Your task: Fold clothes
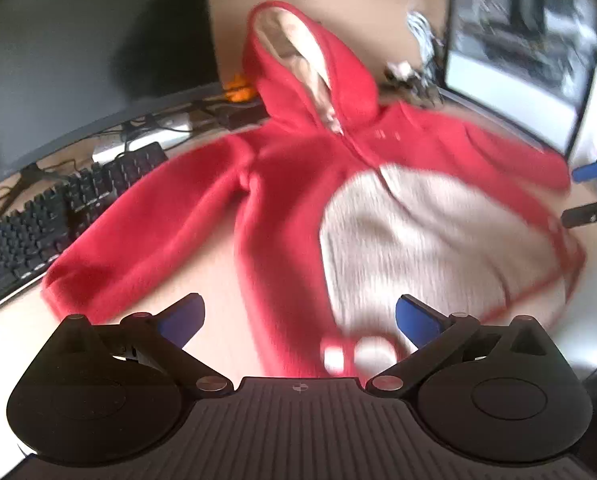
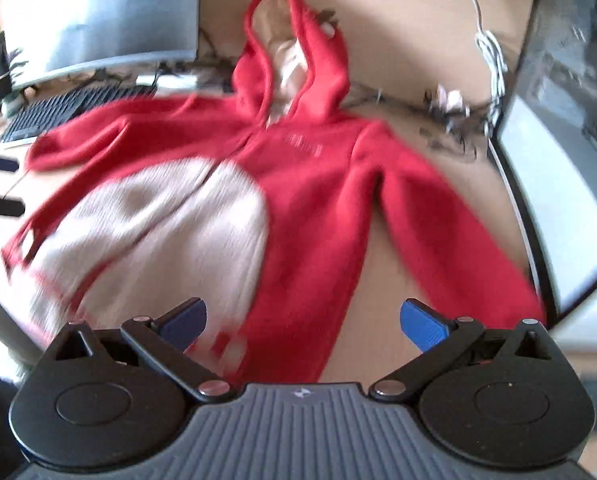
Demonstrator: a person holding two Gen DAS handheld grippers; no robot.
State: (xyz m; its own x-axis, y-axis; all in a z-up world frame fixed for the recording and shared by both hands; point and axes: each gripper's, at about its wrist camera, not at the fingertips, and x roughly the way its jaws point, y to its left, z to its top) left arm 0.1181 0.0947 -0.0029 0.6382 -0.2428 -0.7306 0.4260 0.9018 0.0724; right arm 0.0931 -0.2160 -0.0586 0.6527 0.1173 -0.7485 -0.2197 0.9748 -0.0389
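A red hooded fleece jacket (image 1: 282, 184) with a cream belly patch (image 1: 410, 240) lies front up and spread out on a wooden table (image 1: 202, 276), hood (image 1: 298, 60) pointing away and both sleeves out. My left gripper (image 1: 300, 320) hovers open over the hem, left of the patch. In the right wrist view the jacket (image 2: 310, 184) shows the same way, and my right gripper (image 2: 302, 320) is open above the hem's right part, beside the right sleeve (image 2: 450, 232). Each view shows the other gripper at its edge (image 1: 578, 194) (image 2: 6, 186). Both views are motion-blurred.
A black keyboard (image 1: 38, 224) and a dark monitor (image 1: 78, 60) stand at the left, close to the left sleeve. Another screen (image 2: 558, 208) borders the table on the right. A white cable (image 2: 490, 48) and tangled wires (image 2: 450, 120) lie behind the jacket.
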